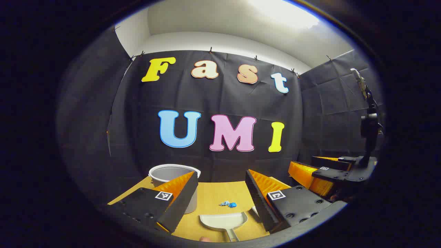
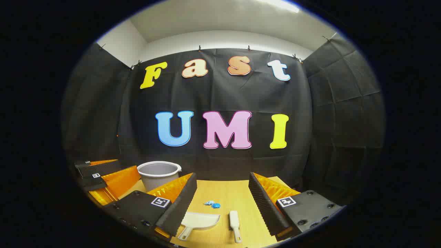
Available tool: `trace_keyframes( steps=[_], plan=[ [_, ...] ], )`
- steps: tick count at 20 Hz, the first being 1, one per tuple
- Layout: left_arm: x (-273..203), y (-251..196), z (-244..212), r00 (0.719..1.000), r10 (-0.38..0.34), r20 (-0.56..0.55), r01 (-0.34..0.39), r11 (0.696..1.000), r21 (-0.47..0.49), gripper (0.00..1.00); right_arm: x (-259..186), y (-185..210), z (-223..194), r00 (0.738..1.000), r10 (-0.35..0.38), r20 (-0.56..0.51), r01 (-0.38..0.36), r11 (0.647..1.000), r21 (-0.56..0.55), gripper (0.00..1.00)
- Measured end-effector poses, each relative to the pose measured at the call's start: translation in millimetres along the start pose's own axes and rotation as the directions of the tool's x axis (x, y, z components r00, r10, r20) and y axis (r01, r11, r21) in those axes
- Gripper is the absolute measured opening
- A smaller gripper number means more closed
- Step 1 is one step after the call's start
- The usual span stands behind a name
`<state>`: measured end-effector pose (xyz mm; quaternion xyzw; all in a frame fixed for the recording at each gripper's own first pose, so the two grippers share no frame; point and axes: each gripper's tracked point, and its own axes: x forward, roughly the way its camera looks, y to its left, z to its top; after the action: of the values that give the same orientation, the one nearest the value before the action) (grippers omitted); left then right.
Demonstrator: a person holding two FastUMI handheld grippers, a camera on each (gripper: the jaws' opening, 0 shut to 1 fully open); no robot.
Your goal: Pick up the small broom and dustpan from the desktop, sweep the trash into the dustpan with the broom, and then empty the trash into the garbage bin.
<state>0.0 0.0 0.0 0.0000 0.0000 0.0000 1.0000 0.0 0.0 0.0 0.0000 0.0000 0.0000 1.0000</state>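
Black-draped booth with a pale wooden desktop under soft overhead light

A black, creased cloth backdrop (image 2: 220, 100) hangs straight ahead beyond the jaws in both views, pinned along its top edge by small dark clips (image 2: 199, 48), and dark padded side panels (image 2: 344, 103) with a grid of seams close in the booth to either side of the jaws. Above the cloth runs a plain white wall and ceiling (image 1: 224, 24), lit by a bright ceiling light (image 1: 282, 13) high over the jaws. A light, wood-grain desktop (image 2: 227, 194) stretches forward between and below the jaws up to the foot of the backdrop.
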Motion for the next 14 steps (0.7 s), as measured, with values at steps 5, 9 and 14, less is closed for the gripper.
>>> trace_keyframes(
  steps=[5,9,14],
  plan=[
    [-1,19,-5,0.997,0.075,-0.004,-0.075,0.997,0.022,0.82,0,2,-3,1.0,0.0,-0.003,0.0,1.0,0.0,0.96],
    [-1,19,-10,0.997,0.079,-0.025,-0.078,0.997,0.01,0.82,1,6,-8,1.0,0.008,-0.021,-0.008,1.0,-0.009,0.96],
    [-3,12,-12,0.998,0.052,-0.023,-0.05,0.997,0.052,0.82,0,16,-10,0.999,0.034,-0.03,-0.034,0.999,0.005,0.96]
  ],
)
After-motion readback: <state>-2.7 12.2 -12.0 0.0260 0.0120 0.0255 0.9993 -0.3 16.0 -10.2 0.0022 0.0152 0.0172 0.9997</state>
